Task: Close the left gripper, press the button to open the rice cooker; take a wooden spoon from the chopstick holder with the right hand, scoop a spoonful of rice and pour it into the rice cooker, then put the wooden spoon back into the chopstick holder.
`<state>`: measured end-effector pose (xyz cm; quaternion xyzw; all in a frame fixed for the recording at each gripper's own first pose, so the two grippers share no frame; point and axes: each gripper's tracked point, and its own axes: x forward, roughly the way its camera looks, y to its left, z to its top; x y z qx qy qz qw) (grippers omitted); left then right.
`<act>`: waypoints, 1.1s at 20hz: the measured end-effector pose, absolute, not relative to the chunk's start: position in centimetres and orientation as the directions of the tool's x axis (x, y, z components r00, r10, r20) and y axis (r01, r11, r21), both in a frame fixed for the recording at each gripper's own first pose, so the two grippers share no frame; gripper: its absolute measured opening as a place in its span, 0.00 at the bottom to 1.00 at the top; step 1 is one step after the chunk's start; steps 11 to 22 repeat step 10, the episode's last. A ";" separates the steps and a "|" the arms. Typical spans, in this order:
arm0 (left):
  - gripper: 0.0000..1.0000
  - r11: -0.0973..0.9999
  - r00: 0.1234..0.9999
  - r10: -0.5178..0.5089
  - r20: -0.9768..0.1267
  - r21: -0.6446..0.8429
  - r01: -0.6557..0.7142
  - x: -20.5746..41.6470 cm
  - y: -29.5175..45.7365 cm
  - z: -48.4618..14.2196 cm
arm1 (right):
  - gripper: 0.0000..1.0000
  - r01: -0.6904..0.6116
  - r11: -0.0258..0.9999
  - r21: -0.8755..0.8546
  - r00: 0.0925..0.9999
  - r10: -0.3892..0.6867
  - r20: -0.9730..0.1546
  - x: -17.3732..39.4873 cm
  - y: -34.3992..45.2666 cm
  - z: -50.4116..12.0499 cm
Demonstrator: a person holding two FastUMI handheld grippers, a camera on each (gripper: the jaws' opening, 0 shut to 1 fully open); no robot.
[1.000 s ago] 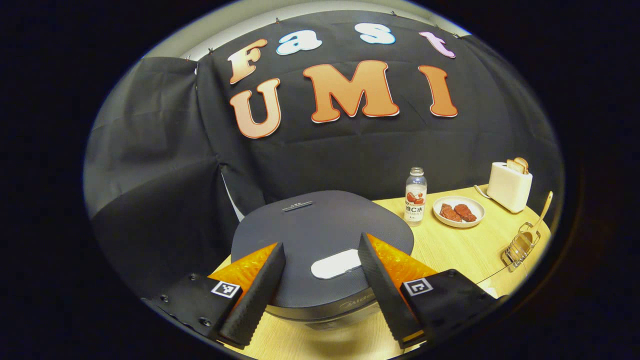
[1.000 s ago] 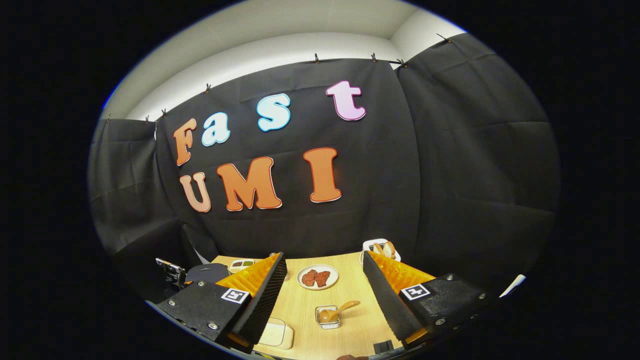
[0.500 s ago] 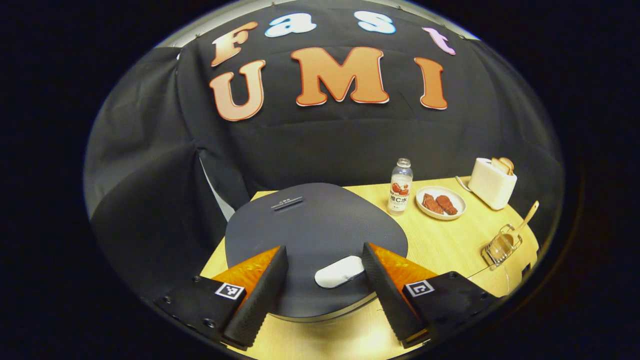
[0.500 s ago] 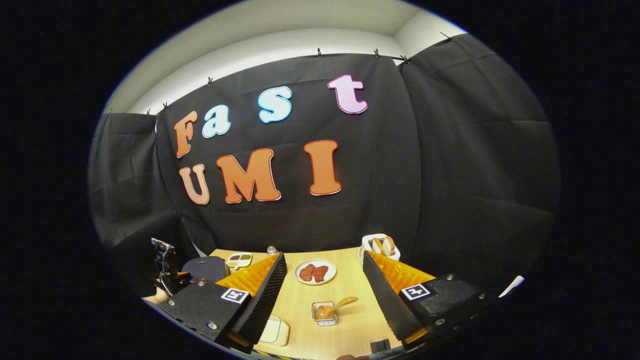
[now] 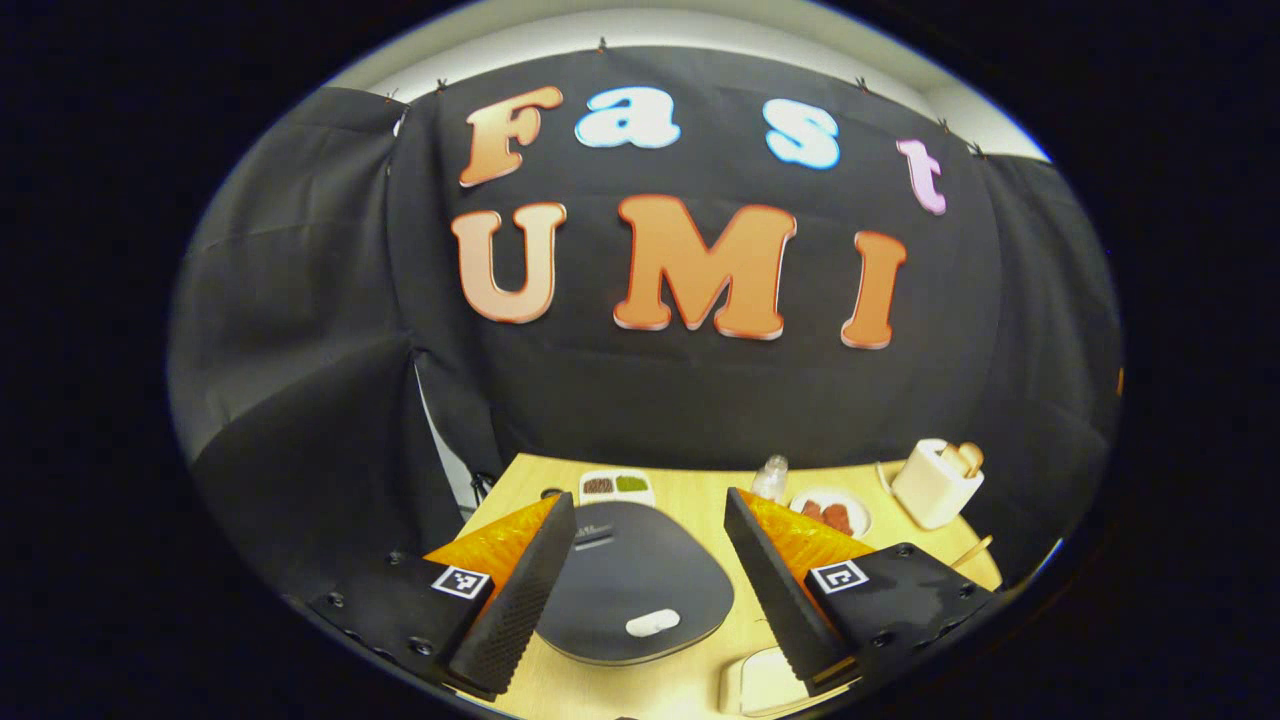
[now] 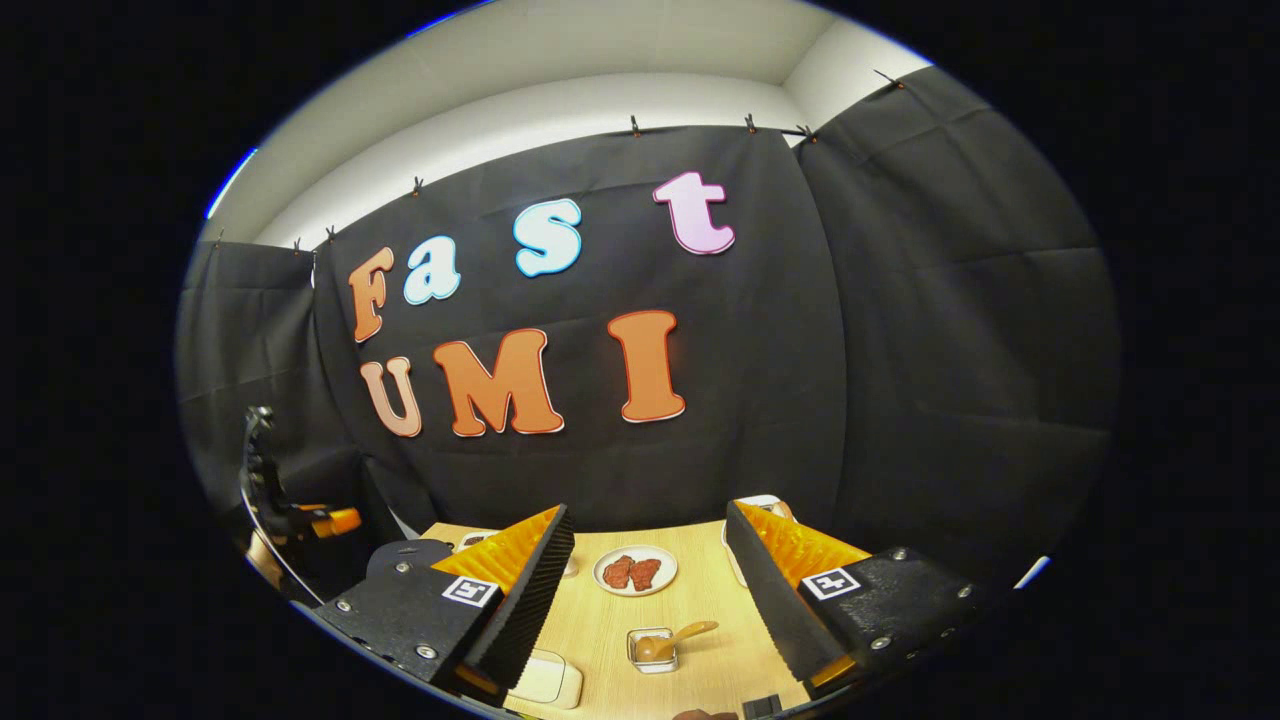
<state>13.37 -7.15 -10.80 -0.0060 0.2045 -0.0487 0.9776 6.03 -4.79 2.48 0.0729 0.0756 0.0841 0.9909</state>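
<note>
The dark grey rice cooker stands with its lid down, and its white button faces me near the front. My left gripper hovers well above and behind it, open, with nothing between its fingers. In the right gripper view the left gripper hangs high at the far left, above the rice cooker. My right gripper is open and empty above the table. Below it the wire chopstick holder holds the wooden spoon, handle leaning right. The spoon's handle also peeks out at the table's right edge.
On the wooden table are a plate of meat, a white toaster, a bottle and a small divided tray. A white container sits near the front edge. Black cloth walls close in the back.
My left gripper has risen and drawn back from the cooker lid, which now looks smaller and lower. The right gripper has barely moved.
</note>
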 end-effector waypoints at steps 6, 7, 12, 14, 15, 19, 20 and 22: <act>0.95 0.998 0.976 -0.063 -0.206 -0.029 0.059 9.6 -2.2 2.4 | 0.95 -0.133 0.987 0.089 0.985 0.142 -0.099 6.6 -5.3 4.0; 0.96 0.999 0.981 -0.054 -0.187 -0.020 0.051 8.8 -1.7 3.7 | 0.95 -0.130 0.988 0.084 0.986 0.138 -0.096 6.6 -5.4 4.2; 0.99 0.999 0.991 -0.014 -0.130 0.030 0.018 7.4 0.1 6.4 | 0.95 -0.122 0.990 0.072 0.988 0.128 -0.089 6.7 -5.4 4.2; 0.99 0.999 0.991 -0.014 -0.130 0.030 0.018 7.4 0.1 6.4 | 0.95 -0.122 0.990 0.072 0.988 0.128 -0.089 6.7 -5.4 4.2; 0.99 0.999 0.991 -0.014 -0.130 0.030 0.018 7.4 0.1 6.4 | 0.95 -0.122 0.990 0.072 0.988 0.128 -0.089 6.7 -5.4 4.2; 0.99 0.999 0.991 -0.014 -0.130 0.030 0.018 7.4 0.1 6.4 | 0.95 -0.122 0.990 0.072 0.988 0.128 -0.089 6.7 -5.4 4.2; 0.99 0.999 0.991 -0.014 -0.130 0.030 0.018 7.4 0.1 6.4 | 0.95 -0.122 0.990 0.072 0.988 0.128 -0.089 6.7 -5.4 4.2; 0.99 0.999 0.991 -0.014 -0.130 0.030 0.018 7.4 0.1 6.4 | 0.95 -0.122 0.990 0.072 0.988 0.128 -0.089 6.7 -5.4 4.2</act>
